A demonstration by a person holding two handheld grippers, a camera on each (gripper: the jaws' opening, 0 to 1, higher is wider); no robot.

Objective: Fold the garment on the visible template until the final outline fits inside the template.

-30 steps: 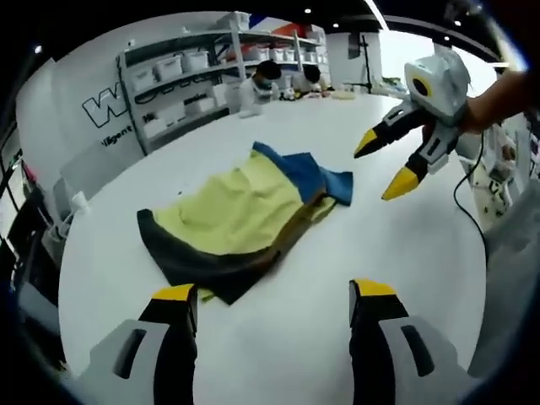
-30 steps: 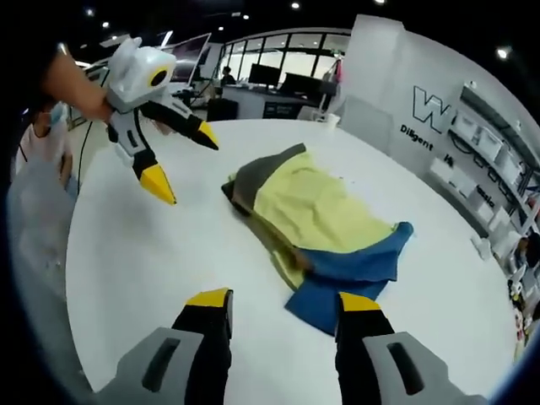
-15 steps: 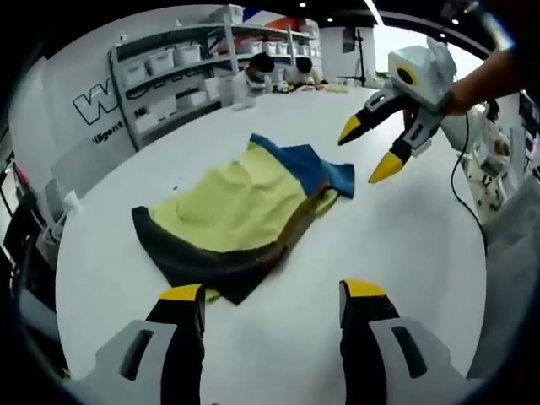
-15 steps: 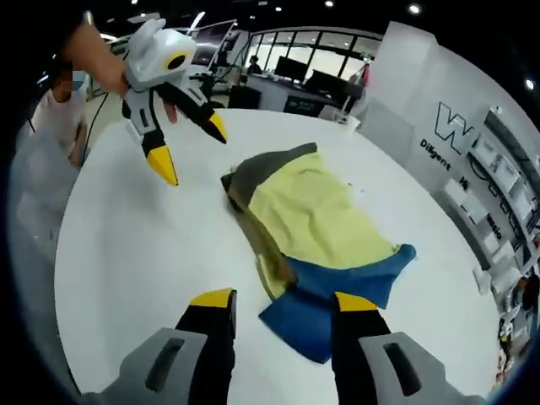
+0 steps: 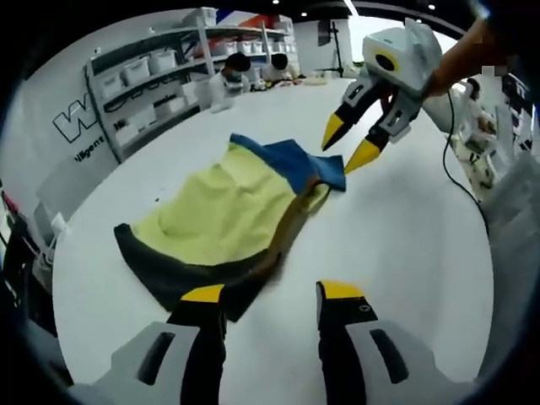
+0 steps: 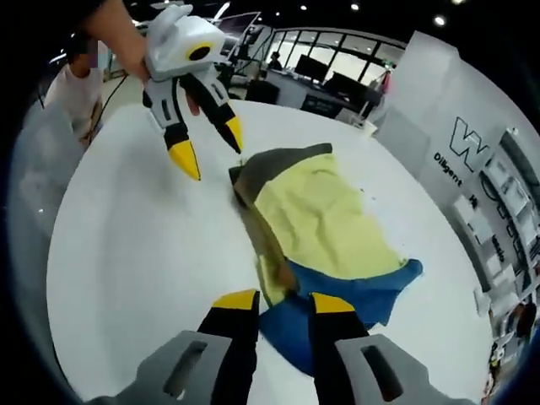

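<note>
While both grippers have closed in since a second ago, the garment (image 5: 228, 224) lies crumpled on the table (image 5: 405, 228). Left gripper (image 5: 272, 297) released over the dark hem, right gripper (image 6: 283, 301) released over the blue end. Grasp for next fold looks imminent.

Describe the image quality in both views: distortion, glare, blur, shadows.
Left gripper view: strong fisheye bends the white table edge and shelving; bright ceiling glare at top; garment sharp, with soft shadow under its dark hem. Right gripper view: the same curving; ceiling spotlights glare, background people soft; left gripper crisp, open.
</note>
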